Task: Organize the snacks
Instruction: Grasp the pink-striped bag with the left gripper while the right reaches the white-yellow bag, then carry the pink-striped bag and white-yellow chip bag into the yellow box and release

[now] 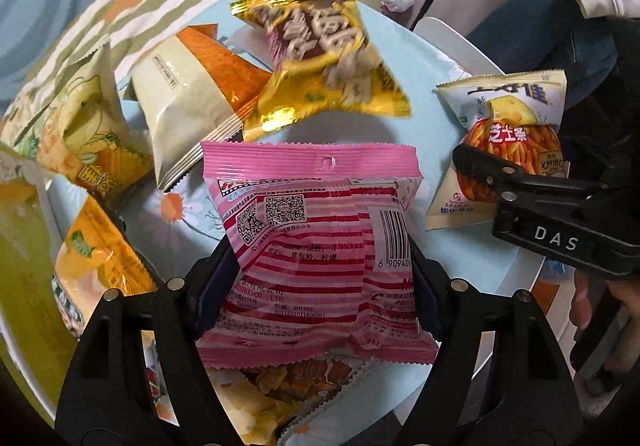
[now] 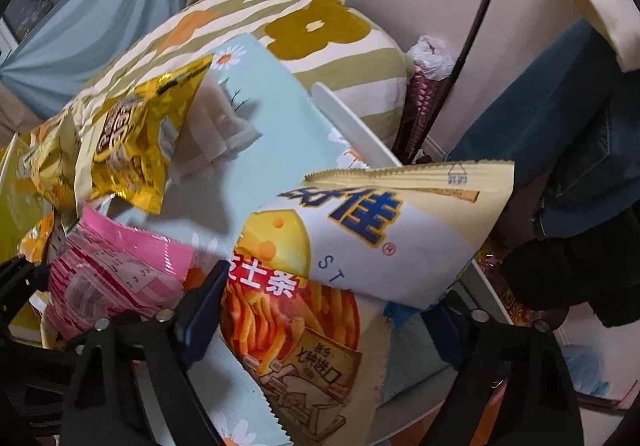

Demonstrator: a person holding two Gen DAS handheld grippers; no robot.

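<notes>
On the far left of your left wrist view, item one: a pale yellow chip bag [image 1: 80,126] leaning at the table's edge, with an orange-and-yellow packet [image 1: 96,258] lying below it. Next right, a cream and orange packet [image 1: 192,94] rests on the light blue daisy-print tablecloth [image 1: 180,214], its lower end beside the top seam of the pink striped packet [image 1: 320,246]. That pink packet sits back side up, barcode and QR codes showing, and your left gripper [image 1: 320,282] pinches it between both fingers, over another crinkle-edged bag [image 1: 280,386] whose print is mostly hidden. Above it, a gold foil packet [image 1: 320,54] appears motion-blurred; whether it touches the cloth cannot be told. Further right, the white cheese-stick packet [image 1: 504,150] stands at the table's right side with your right gripper [image 2: 320,306] closed on its lower part, fingers pressing either flank. From the right wrist view, that cheese-stick packet [image 2: 360,246] fills the centre, tilted, the pink packet [image 2: 116,270] just left of it, the gold one [image 2: 136,142] beyond.
</notes>
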